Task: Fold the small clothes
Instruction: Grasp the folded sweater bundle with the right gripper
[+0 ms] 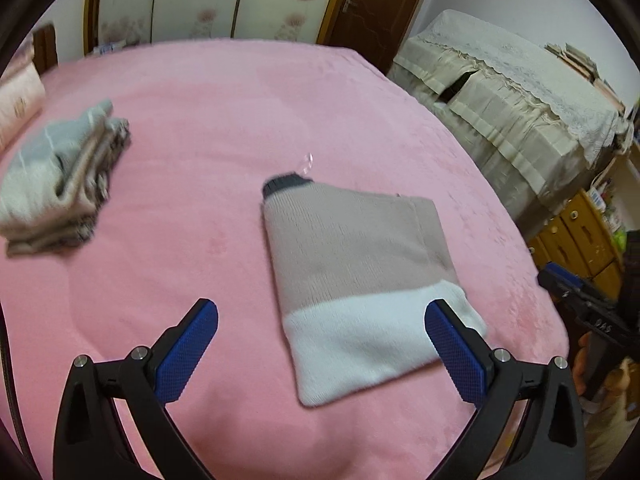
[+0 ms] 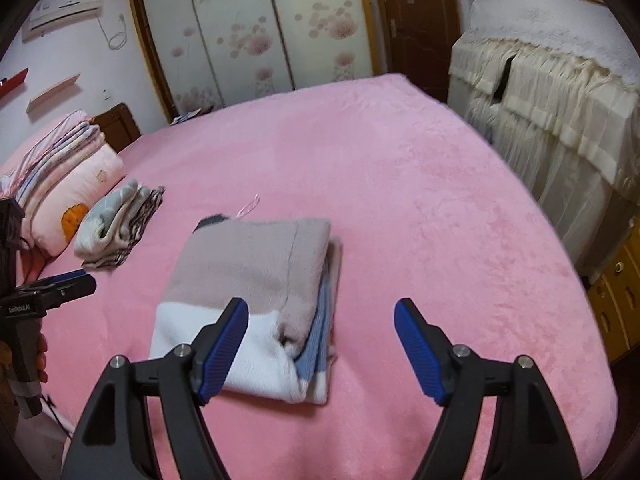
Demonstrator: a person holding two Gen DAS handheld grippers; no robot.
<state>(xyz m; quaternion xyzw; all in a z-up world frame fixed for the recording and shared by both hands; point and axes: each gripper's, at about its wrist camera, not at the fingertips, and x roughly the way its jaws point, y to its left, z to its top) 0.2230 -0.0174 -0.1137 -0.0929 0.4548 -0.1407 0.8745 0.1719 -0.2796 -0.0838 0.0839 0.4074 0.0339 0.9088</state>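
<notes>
Lettering "DAS" on right gripper, partly legible

Both grippers had matte black curved arms, silver round screws at the pivots and blue cross-hatched pads. Left gripper, at 9 o'clock in the right view, showed white lettering, unreadable, and a grey-taped handle.

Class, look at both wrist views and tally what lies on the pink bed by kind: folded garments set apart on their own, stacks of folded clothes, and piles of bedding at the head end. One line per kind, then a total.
Folded sweater on its own: 1
Stack of folded clothes: 1
Pile of bedding: 1
Total: 3
</notes>
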